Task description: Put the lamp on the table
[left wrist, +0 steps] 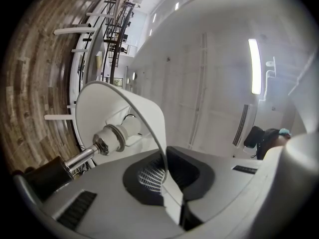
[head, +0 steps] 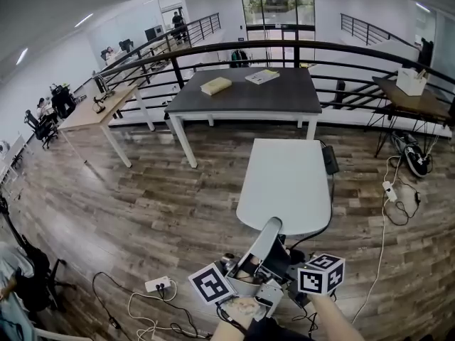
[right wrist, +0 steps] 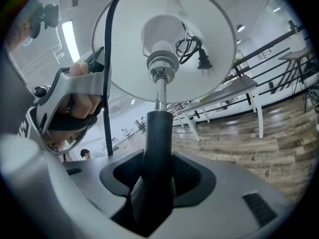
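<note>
The lamp, with a white shade (head: 264,241) and a black stem (right wrist: 158,133), hangs low in front of me between both grippers. My left gripper (head: 245,272) is shut on the thin rim of the shade (left wrist: 99,108), and the bulb socket (left wrist: 112,138) shows inside it. My right gripper (head: 286,263) is shut on the stem just below the shade (right wrist: 164,44). The plug and coiled cord (right wrist: 192,51) lie inside the shade. A white table (head: 284,183) stands directly beyond the lamp, with its near edge just past the shade.
A grey table (head: 245,101) farther back carries a book (head: 216,85) and a booklet (head: 262,76). A wooden desk (head: 96,109) stands to the left, a railing behind. Cables and a power strip (head: 158,284) lie on the wooden floor, and a black adapter (head: 330,160) sits right of the white table.
</note>
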A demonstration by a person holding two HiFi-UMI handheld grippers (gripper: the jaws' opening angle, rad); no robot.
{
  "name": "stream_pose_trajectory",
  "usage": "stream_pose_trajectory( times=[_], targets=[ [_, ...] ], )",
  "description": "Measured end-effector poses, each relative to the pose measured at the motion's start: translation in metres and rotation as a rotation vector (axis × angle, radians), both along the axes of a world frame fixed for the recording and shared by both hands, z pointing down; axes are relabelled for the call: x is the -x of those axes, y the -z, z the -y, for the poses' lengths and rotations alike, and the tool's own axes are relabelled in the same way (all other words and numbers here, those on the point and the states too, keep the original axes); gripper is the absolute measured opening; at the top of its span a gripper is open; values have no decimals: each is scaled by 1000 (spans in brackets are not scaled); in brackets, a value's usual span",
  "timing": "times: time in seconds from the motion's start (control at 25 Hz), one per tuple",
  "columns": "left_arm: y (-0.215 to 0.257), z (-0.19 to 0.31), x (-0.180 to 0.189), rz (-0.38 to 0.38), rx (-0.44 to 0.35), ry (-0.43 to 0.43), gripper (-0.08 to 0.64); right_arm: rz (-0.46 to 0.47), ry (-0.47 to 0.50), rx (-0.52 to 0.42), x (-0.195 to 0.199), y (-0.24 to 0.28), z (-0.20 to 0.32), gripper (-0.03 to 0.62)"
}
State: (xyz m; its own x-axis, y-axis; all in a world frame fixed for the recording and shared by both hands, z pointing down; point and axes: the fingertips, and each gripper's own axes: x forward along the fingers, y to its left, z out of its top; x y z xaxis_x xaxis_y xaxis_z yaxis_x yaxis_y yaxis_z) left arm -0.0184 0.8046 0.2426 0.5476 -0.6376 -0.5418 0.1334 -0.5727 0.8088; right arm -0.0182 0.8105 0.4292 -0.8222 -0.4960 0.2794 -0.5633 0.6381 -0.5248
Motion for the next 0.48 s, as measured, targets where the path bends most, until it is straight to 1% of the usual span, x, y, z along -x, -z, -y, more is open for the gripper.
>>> stream_pose_trajectory(
  times=[0.24,0.48],
  targets=[
    [-8,29,-2,-5,10,-15,18,-7,-13,9,-3,-9,29,195],
    [-14,82,5,-9,14,-30,18,-10,-34,12,3,-14,81,195]
  ],
)
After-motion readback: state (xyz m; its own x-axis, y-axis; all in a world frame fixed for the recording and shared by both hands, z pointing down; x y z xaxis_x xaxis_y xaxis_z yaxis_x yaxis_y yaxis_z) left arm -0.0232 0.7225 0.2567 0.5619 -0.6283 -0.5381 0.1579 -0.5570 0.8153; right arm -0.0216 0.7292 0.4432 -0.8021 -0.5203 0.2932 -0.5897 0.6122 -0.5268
